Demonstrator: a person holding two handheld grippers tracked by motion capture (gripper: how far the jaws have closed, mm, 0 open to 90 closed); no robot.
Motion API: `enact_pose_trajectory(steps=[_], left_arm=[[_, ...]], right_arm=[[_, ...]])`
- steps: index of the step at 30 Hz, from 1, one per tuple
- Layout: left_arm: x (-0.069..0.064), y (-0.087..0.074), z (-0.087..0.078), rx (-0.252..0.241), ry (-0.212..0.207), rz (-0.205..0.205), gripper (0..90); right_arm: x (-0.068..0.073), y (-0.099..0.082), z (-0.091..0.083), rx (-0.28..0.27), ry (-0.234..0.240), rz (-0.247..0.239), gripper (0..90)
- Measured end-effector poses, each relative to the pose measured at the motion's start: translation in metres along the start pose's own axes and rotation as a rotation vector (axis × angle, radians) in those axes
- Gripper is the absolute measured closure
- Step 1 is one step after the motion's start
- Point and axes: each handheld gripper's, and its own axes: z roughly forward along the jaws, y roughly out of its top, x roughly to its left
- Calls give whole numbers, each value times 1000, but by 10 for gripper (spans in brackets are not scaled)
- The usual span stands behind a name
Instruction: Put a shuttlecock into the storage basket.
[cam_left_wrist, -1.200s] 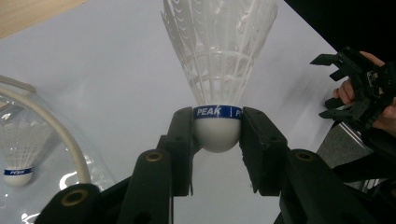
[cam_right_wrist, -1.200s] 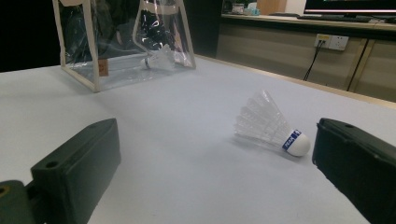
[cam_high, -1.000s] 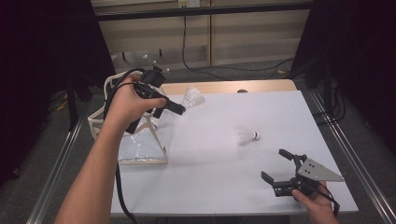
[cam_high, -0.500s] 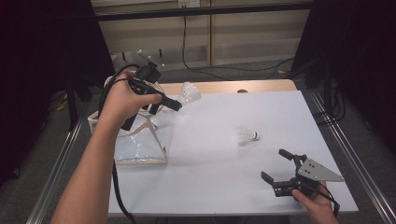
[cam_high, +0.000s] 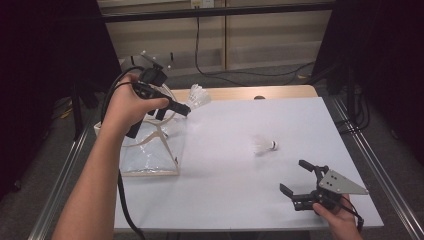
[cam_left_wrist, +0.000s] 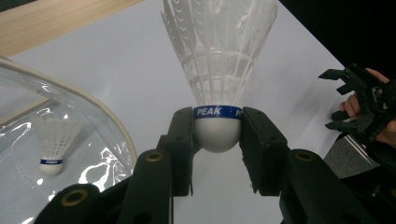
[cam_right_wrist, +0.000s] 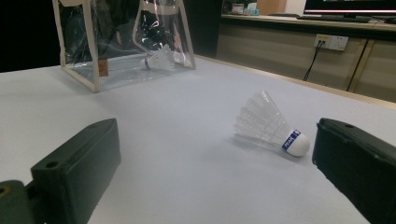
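Currently the left gripper (cam_high: 186, 111) clamps a shuttlecock (cam_high: 198, 95) by its cork, skirt pointing up-right; the clear bag (cam_high: 150, 150) lies below-left.

We see a white counter (cam_high: 220, 200) with a wooden strip (cam_high: 280, 92) along its far edge, metal rails (cam_high: 385, 175) at its sides, grey floor (cam_high: 40, 165), beige wall panels (cam_high: 260, 40) behind, and black curtains (cam_high: 380, 60).
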Motion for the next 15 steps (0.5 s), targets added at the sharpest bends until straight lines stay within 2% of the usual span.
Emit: enact_pose_trajectory(steps=[15], left_arm=[[8, 0, -7, -13, 22, -23, 658]], right_arm=[[0, 0, 0, 0, -1, -3, 6]])
